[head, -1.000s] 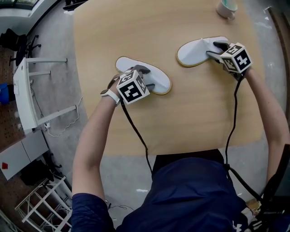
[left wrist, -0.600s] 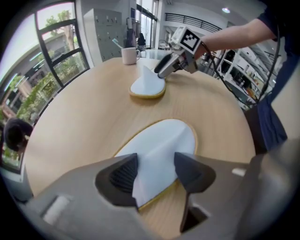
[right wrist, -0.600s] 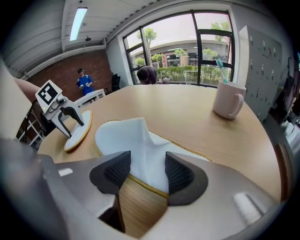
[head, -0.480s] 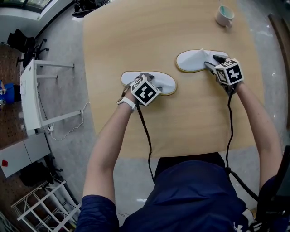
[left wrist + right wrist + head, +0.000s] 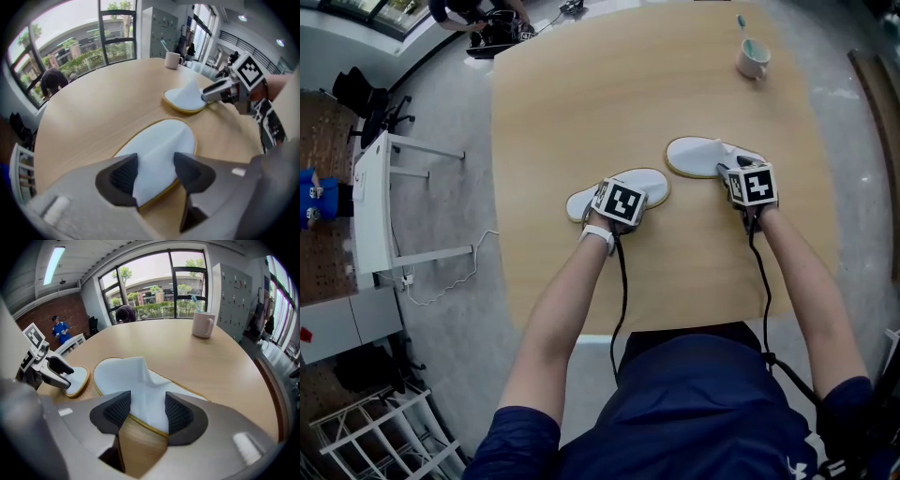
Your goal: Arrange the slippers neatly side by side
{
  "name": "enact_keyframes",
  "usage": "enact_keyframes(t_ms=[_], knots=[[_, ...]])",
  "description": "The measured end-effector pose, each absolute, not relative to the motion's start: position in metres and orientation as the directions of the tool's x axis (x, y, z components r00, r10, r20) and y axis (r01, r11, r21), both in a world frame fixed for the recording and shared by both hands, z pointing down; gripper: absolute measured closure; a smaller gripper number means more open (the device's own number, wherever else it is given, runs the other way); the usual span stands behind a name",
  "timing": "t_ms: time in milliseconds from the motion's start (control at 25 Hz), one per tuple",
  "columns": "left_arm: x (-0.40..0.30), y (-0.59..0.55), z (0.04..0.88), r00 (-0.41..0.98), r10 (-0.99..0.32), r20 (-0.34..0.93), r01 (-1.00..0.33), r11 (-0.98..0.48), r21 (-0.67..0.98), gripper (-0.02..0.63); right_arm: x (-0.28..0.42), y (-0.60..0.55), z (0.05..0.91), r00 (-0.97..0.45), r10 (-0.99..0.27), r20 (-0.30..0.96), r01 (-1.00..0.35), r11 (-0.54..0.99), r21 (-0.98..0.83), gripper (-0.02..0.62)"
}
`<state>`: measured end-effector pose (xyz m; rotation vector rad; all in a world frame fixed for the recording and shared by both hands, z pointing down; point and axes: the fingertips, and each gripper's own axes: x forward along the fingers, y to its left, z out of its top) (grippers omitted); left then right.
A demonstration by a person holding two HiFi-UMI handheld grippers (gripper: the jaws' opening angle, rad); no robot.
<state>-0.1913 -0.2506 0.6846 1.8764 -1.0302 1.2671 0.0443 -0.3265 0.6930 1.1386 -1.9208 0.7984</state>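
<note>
Your left tongs (image 5: pixel 154 171) were clamped on the white upper of the left slipper (image 5: pixel 654 183), and your right tongs (image 5: pixel 147 413) pinched the upper of the right slipper (image 5: pixel 694 157), both lying on the worktop (image 5: pixel 581 94). Their long axes ran across in front of you, nearly end to end with a gap between the facing tips. Pairing them likely called for swinging each round until parallel.

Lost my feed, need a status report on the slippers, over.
Left gripper shut on left slipper. Right gripper shut on right slipper. Slippers apart, not yet side by side. Mug far off, not in the way.
</note>
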Motion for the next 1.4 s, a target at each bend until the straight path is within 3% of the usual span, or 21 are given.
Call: enact_keyframes(t_ms=[280,480,600,760,840,960,1120,1200,1400], knots=[[-0.193,-0.251,0.685,0.180,-0.316,0.932,-0.952,-0.295,0.084,0.353,0.049,-0.280,0.693,-0.198,-0.441,0.875,-0.971,0.211,-0.113,0.355],[-0.191,-0.249,0.678,0.205,-0.323,0.924,-0.963,-0.236,0.131,0.344,0.048,-0.267,0.689,-0.204,-0.443,0.873,-0.977,0.149,-0.152,0.350],[-0.187,-0.252,0.653,0.284,-0.333,0.899,-0.937,-0.295,0.187,0.312,0.057,-0.277,0.668,-0.256,-0.486,0.836,-0.965,0.183,-0.189,0.333],[-0.210,-0.264,0.615,0.300,-0.395,0.868,-0.855,-0.515,0.061,0.304,0.062,-0.302,0.618,-0.357,-0.571,0.739,-0.909,0.393,-0.137,0.333],[-0.219,-0.262,0.613,0.305,-0.387,0.870,-0.742,-0.669,-0.038,0.304,0.055,-0.306,0.607,-0.450,-0.538,0.712,-0.804,0.592,-0.061,0.333],[-0.229,-0.238,0.624,0.295,-0.292,0.910,-0.422,-0.894,-0.150,0.304,0.041,-0.292,0.611,-0.543,-0.378,0.750,-0.494,0.866,0.079,0.336],[-0.250,-0.201,0.651,0.203,-0.130,0.971,-0.039,-0.991,-0.125,0.305,0.040,-0.282,0.632,-0.509,-0.219,0.833,-0.116,0.976,0.186,0.336],[-0.259,-0.196,0.665,0.157,-0.088,0.984,0.052,-0.994,-0.097,0.305,0.041,-0.285,0.646,-0.495,-0.160,0.854,-0.027,0.985,0.169,0.336],[-0.256,-0.201,0.668,0.145,-0.043,0.989,0.133,-0.989,-0.063,0.305,0.035,-0.284,0.655,-0.497,-0.037,0.867,0.079,0.993,0.088,0.334]])
